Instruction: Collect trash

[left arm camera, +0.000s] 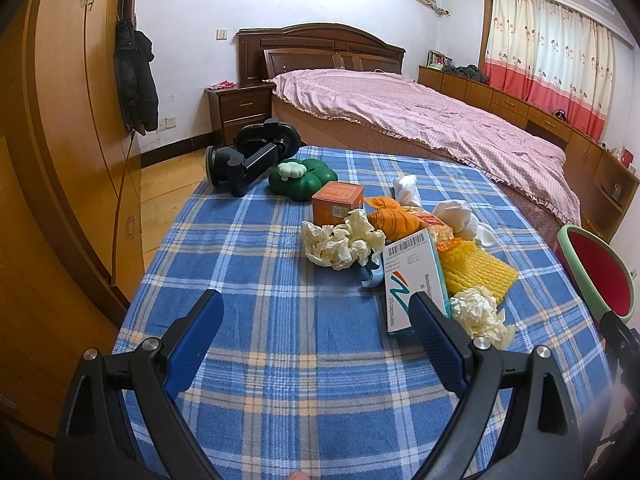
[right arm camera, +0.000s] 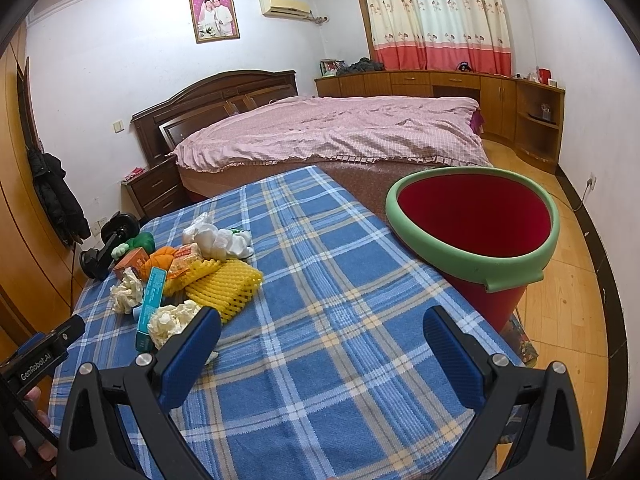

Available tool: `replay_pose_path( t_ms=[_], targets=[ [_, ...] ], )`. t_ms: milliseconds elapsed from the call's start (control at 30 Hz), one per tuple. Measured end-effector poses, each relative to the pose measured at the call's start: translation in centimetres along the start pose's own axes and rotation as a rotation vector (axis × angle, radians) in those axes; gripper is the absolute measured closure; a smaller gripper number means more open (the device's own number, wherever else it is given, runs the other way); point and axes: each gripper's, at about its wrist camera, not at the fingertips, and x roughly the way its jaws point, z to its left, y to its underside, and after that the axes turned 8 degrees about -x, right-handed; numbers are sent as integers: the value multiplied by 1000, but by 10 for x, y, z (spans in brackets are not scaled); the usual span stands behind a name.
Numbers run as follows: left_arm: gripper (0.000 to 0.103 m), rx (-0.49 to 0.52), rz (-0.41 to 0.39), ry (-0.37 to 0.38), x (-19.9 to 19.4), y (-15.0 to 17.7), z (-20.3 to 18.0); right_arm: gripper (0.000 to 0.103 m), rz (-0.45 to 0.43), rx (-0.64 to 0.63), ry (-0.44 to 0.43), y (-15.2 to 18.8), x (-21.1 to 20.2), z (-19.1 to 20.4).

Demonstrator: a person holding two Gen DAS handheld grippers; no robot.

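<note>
A heap of trash lies on the blue plaid tablecloth (left arm camera: 280, 360): crumpled tissues (left arm camera: 340, 242), a second tissue wad (left arm camera: 480, 312), a white medicine box (left arm camera: 412, 280), yellow foam netting (left arm camera: 476, 266), an orange box (left arm camera: 338, 200), an orange wrapper (left arm camera: 394, 218) and white socks (left arm camera: 452, 212). The heap also shows in the right wrist view (right arm camera: 192, 276). A red bin with a green rim (right arm camera: 476, 232) stands at the table's right edge. My left gripper (left arm camera: 316, 312) is open and empty, just short of the heap. My right gripper (right arm camera: 320, 328) is open and empty, between heap and bin.
A black phone mount (left arm camera: 248, 156) and a green flower-shaped toy (left arm camera: 302, 178) lie at the table's far left. A bed with a pink cover (left arm camera: 420, 120) stands beyond the table. A wooden wardrobe (left arm camera: 60, 160) is on the left.
</note>
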Motion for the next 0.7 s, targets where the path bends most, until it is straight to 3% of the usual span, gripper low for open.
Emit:
replay_pose_path(
  t_ms=[433,700],
  targets=[
    [9,-23,-6,-1,-6,-18,12,0,-5,5,-15,-13,-10,10],
    [9,-6,-26,-36,-3,-41,22,0,19,-12,-76,-31,4,21]
  ],
)
